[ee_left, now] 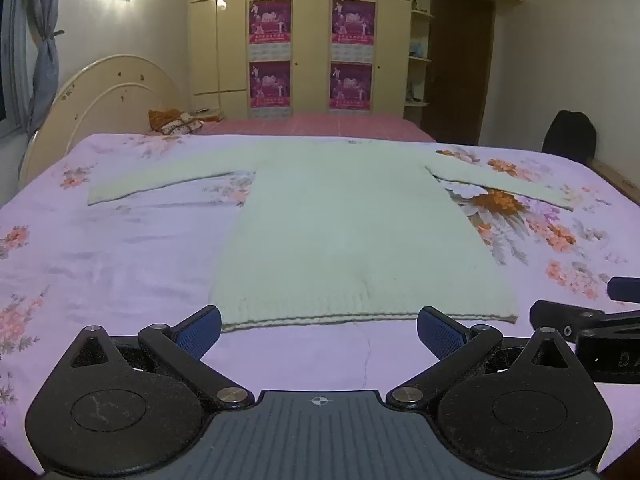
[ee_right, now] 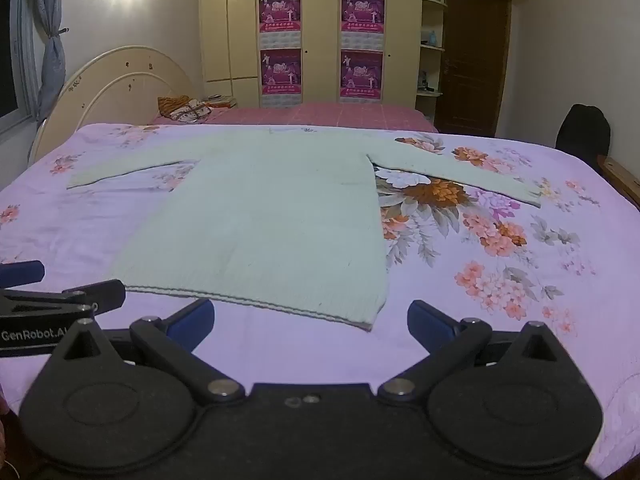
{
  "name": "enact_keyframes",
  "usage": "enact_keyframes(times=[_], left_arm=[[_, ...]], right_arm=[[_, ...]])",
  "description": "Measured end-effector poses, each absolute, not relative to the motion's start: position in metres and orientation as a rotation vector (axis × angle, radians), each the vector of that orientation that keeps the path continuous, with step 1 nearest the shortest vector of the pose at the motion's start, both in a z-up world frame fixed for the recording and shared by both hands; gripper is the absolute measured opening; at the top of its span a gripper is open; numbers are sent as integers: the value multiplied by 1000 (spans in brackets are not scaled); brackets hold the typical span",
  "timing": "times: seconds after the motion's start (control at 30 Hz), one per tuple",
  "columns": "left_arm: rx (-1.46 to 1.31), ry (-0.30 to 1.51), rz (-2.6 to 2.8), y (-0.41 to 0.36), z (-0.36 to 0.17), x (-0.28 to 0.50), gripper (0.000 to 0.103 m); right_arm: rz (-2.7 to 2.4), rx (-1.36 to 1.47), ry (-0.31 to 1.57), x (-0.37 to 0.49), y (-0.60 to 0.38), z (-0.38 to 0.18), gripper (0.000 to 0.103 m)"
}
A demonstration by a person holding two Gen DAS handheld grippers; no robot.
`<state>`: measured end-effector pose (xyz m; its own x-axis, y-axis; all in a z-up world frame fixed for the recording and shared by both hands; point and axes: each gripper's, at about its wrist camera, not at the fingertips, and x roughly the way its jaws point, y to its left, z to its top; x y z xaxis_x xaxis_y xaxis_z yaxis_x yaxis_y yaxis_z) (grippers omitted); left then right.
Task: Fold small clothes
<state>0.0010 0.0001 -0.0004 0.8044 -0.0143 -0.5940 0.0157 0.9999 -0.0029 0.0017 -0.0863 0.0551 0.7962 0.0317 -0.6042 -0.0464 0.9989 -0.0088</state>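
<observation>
Pale-green sweater (ee_left: pixel 344 220) is lying flat; left gripper (ee_left: pixel 319 330) and right gripper (ee_right: pixel 311 320) are hovering wide open, empty — pinch the hem corners evenly.

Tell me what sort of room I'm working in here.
Most likely a bedroom: the sweater lies on a floral bedsheet, with a curved headboard to the left and a tall wardrobe on the far wall.

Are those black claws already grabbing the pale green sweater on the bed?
Apart. In the left wrist view the left gripper stands open with bare floral sheet between its pads and the sweater hem; the right wrist view shows the same gap before the right gripper.
</observation>
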Motion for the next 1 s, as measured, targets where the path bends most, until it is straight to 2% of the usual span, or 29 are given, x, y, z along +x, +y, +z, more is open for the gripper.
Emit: enact_keyframes(times=[1.0], left_arm=[[10, 618, -13, -5, 2, 3, 103]], right_arm=[[30, -20, 635, 2, -91, 57, 102]])
